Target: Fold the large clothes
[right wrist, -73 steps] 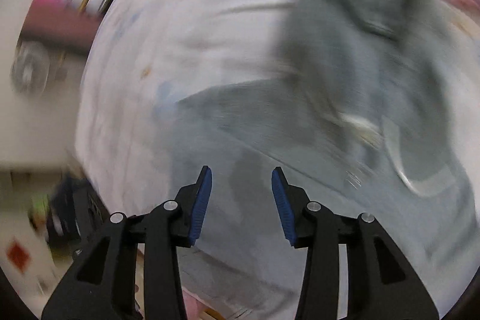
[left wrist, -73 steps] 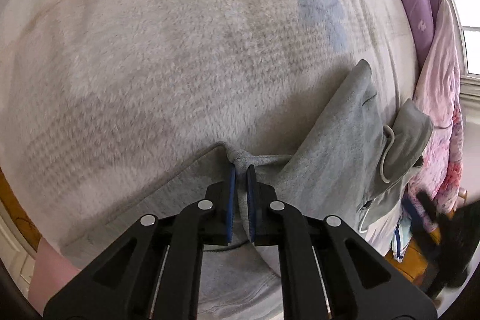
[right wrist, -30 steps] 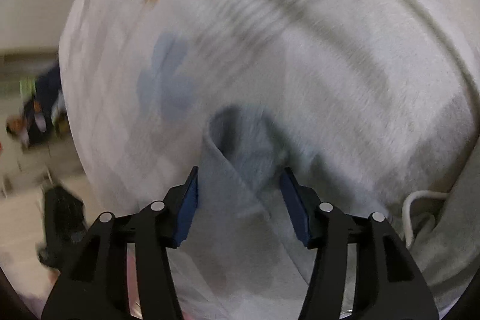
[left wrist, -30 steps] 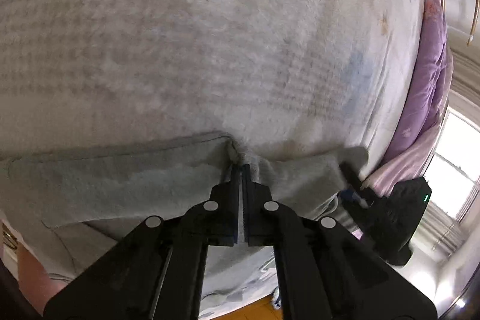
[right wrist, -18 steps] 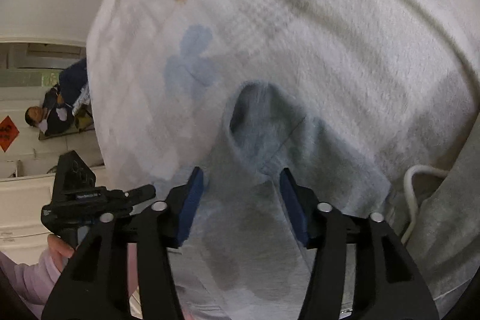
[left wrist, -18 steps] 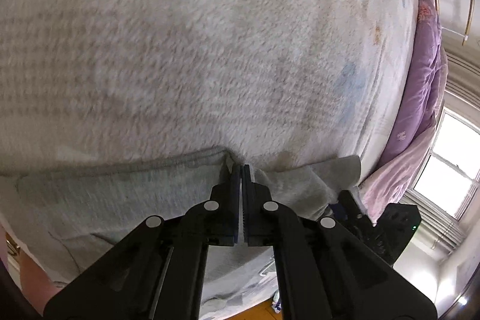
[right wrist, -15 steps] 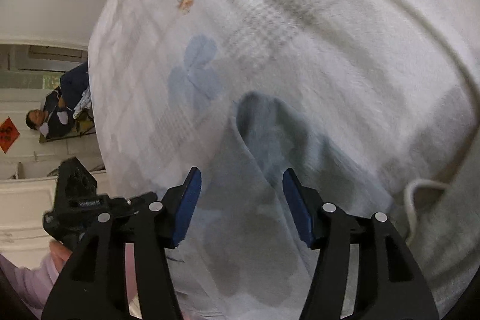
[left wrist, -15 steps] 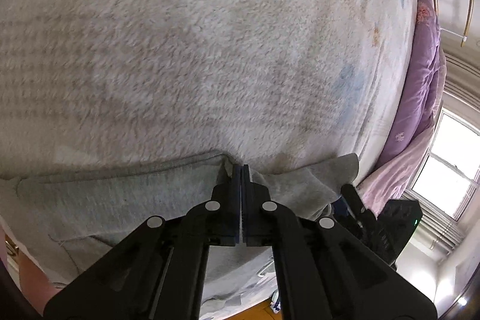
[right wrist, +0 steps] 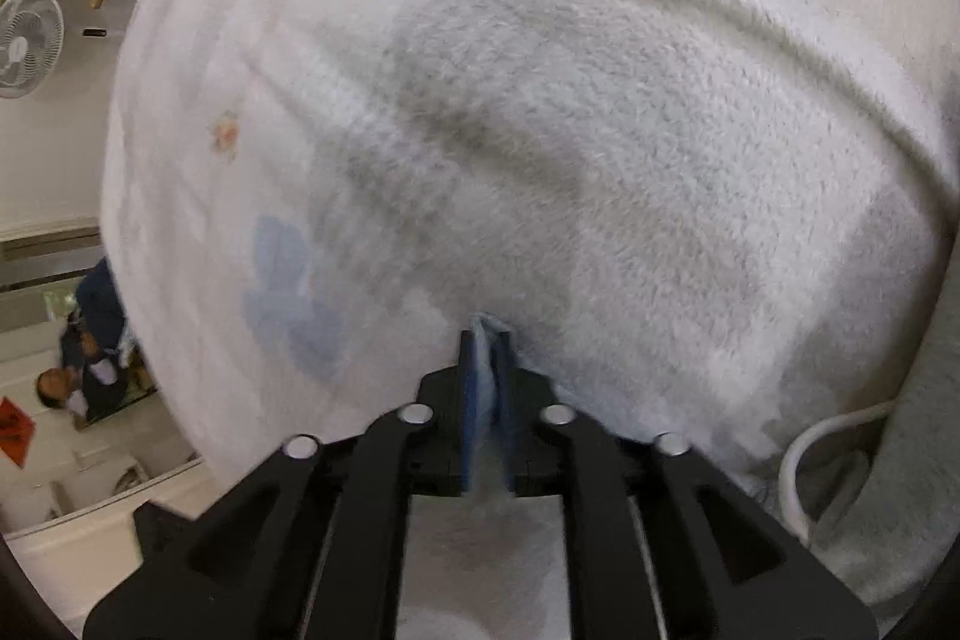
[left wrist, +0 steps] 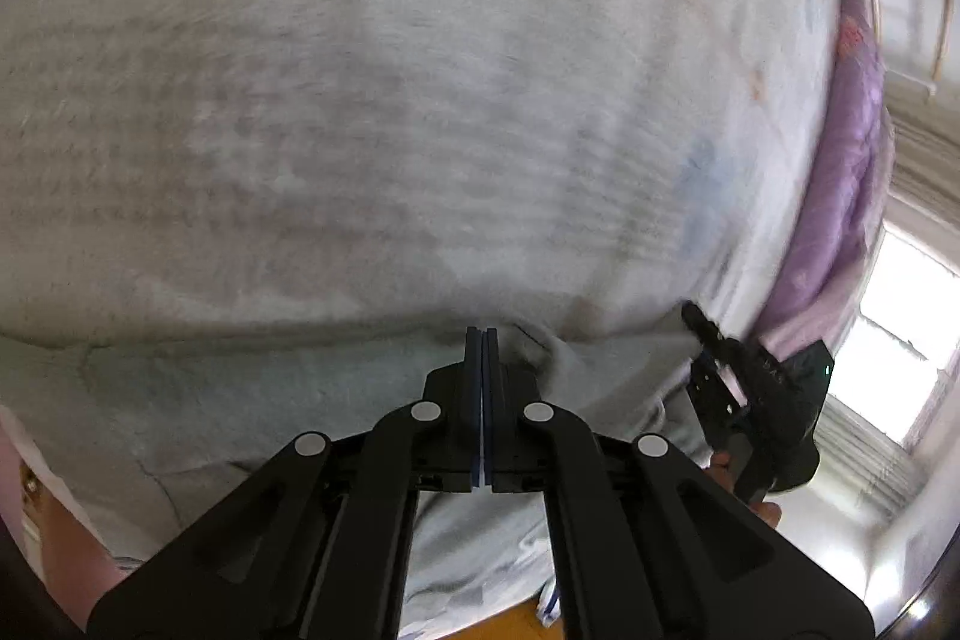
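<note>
A grey sweatshirt (left wrist: 240,388) lies stretched along the near edge of a white fleece blanket (left wrist: 420,100) on a bed. My left gripper (left wrist: 482,334) is shut on its upper edge. To its right in the left wrist view, my right gripper (left wrist: 702,325) reaches into the same edge. In the right wrist view the right gripper (right wrist: 486,340) has a fold of the grey sweatshirt (right wrist: 480,538) between its pads, and the jaws are closing on it. More of the sweatshirt and its white drawstring (right wrist: 804,448) lie at the lower right.
A purple quilt (left wrist: 840,196) is bunched along the far right side of the bed, below a bright window (left wrist: 900,316). Past the bed's left edge stand a white fan (right wrist: 24,40) and a person (right wrist: 90,340). The blanket (right wrist: 600,160) stretches ahead.
The right gripper came down over the sweatshirt's corner and its jaws narrowed onto the fabric. The left gripper stayed shut on the edge, which now runs straighter.
</note>
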Demonstrator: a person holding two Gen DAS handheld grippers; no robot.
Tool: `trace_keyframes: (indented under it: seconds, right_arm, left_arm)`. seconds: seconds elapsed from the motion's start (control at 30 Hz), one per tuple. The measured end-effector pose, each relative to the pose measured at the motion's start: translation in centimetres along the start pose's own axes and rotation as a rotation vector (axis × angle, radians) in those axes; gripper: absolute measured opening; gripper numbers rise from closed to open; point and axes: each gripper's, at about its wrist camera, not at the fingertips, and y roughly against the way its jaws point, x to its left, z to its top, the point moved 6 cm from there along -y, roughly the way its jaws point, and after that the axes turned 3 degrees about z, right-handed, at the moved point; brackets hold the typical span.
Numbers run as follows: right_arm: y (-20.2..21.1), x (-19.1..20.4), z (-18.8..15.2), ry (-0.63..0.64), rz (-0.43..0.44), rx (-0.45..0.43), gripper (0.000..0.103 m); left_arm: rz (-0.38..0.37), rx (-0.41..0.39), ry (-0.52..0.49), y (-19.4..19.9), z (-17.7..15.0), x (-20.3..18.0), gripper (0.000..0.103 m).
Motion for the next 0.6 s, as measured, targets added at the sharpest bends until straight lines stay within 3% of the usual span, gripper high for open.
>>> trace_keyframes:
  seconds: [0.03,0.1,0.2,0.3,0.37,0.47,0.53,0.6]
  right_arm:
    - [1.1,0.5,-0.9,-0.003,0.031,-0.015,0.054]
    - [3.3,0.8,-2.8,0.029,0.009,-0.051,0.073]
    - [6.6,-0.2,-6.2,0.044,-0.04,-0.107,0.074]
    - [9.1,-2.8,-11.2,-0.04,-0.151,-0.176,0.077]
    - [10.6,-6.5,-16.3,-0.165,-0.239,-0.207,0.077]
    - [10.9,-12.0,-23.3,-0.363,-0.319,-0.202,0.077]
    - [10.1,-15.3,-28.1,-0.496,-0.357,-0.193,0.077]
    - [8.9,-17.6,-31.7,-0.594,-0.363,-0.192,0.077]
  left_arm:
    - [0.007,0.019,-0.075,0.3,-0.3,-0.8,0.0]
    - [0.035,0.045,-0.18,0.8,-0.8,-2.2,0.0]
    - [0.043,0.093,-0.309,0.8,-1.7,-5.0,0.0]
    - [0.072,0.141,-0.417,-0.6,-2.5,-6.9,0.0]
    - [0.126,0.158,-0.494,-2.0,-3.0,-6.9,0.0]
    - [0.305,0.151,-0.625,-4.0,-2.8,-5.0,0.0]
    - [0.378,0.147,-0.666,-4.6,-2.4,-3.2,0.0]
    - [0.36,0.152,-0.677,-4.4,-2.2,-2.4,0.002]
